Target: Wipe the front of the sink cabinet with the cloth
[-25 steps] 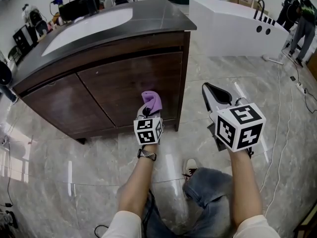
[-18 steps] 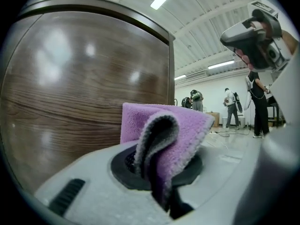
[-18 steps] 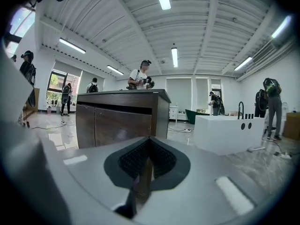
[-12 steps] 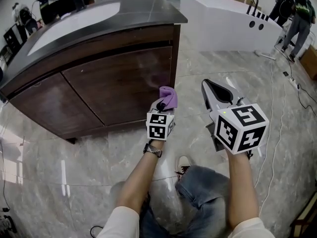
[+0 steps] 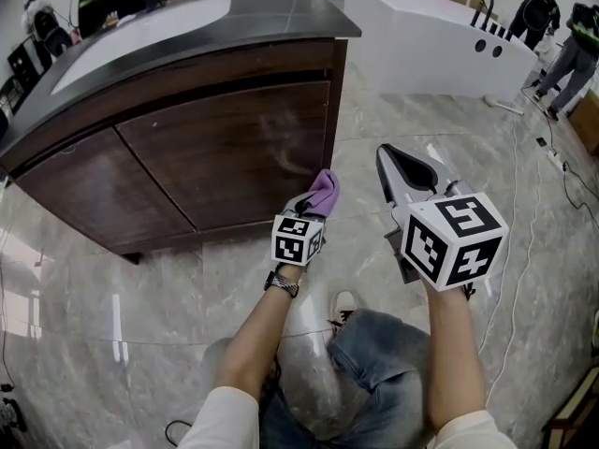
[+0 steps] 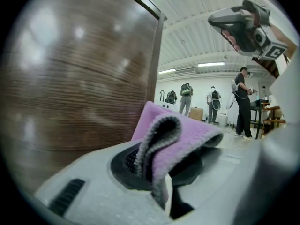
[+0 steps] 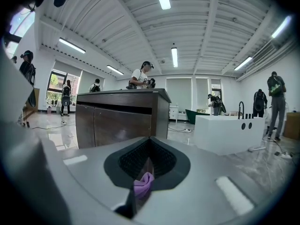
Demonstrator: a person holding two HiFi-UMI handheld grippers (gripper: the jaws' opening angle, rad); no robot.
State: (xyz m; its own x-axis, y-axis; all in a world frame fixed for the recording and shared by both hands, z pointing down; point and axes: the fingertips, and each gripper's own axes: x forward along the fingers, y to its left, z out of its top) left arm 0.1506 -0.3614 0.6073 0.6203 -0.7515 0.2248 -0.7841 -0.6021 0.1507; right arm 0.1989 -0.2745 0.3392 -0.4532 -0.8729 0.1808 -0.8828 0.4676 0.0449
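The sink cabinet (image 5: pixel 234 143) is dark wood with two doors, a dark top and a white basin. My left gripper (image 5: pixel 314 201) is shut on a folded purple cloth (image 5: pixel 324 191), which rests against the lower right corner of the right door. In the left gripper view the cloth (image 6: pixel 185 139) bulges out of the left gripper (image 6: pixel 157 172), with the wood front (image 6: pixel 79 78) close at the left. My right gripper (image 5: pixel 398 168) hangs to the right of the cabinet, away from it, jaws together and holding nothing. In the right gripper view the cabinet (image 7: pixel 122 121) stands ahead of the right gripper (image 7: pixel 145 168).
A white bathtub (image 5: pixel 430 36) stands behind the cabinet's right end. The floor is glossy marble tile, with cables (image 5: pixel 524 251) running along the right. The person's knee and shoe (image 5: pixel 348 309) are just below the grippers. Other people (image 5: pixel 562 45) stand at the far right.
My left gripper has carried the cloth rightward along the right door to its lower right corner. The right gripper has stayed about where it was.
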